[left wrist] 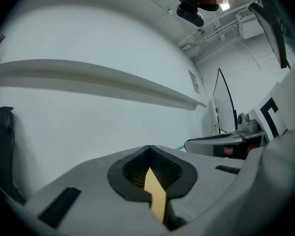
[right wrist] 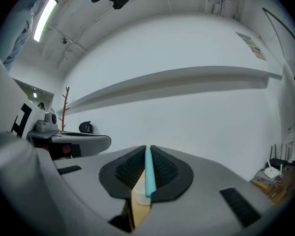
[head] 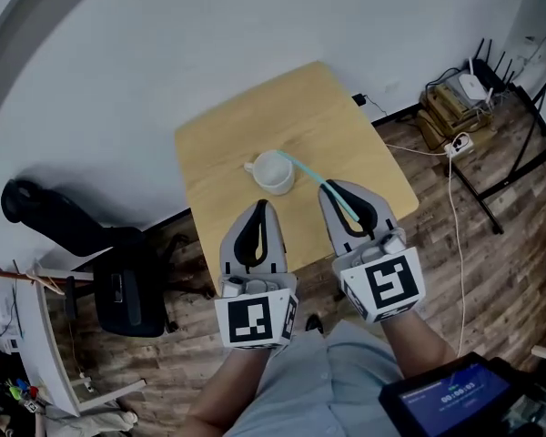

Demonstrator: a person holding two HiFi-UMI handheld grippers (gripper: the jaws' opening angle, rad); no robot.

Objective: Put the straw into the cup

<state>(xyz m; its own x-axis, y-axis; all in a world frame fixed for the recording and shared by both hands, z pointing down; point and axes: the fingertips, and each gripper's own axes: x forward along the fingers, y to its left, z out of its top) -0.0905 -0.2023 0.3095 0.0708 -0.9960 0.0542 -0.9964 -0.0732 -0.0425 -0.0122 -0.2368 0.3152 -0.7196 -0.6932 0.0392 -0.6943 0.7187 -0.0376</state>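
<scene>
A white cup [head: 274,172] with a small handle stands near the middle of the wooden table [head: 227,135]. A light blue straw [head: 314,177] slants from the cup's rim down to my right gripper [head: 339,190], which is shut on it; in the right gripper view the straw [right wrist: 148,173] sits pinched between the black pads. My left gripper [head: 259,209] hangs just in front of the cup, to the left of the right one, shut with nothing in it. Its jaws meet in the left gripper view [left wrist: 150,151].
The small square table has a white wall behind it. A black chair [head: 118,280] stands on the wood floor to the left. At the right are cables and a power strip [head: 459,144], boxes with a router [head: 474,86], and a black stand's legs.
</scene>
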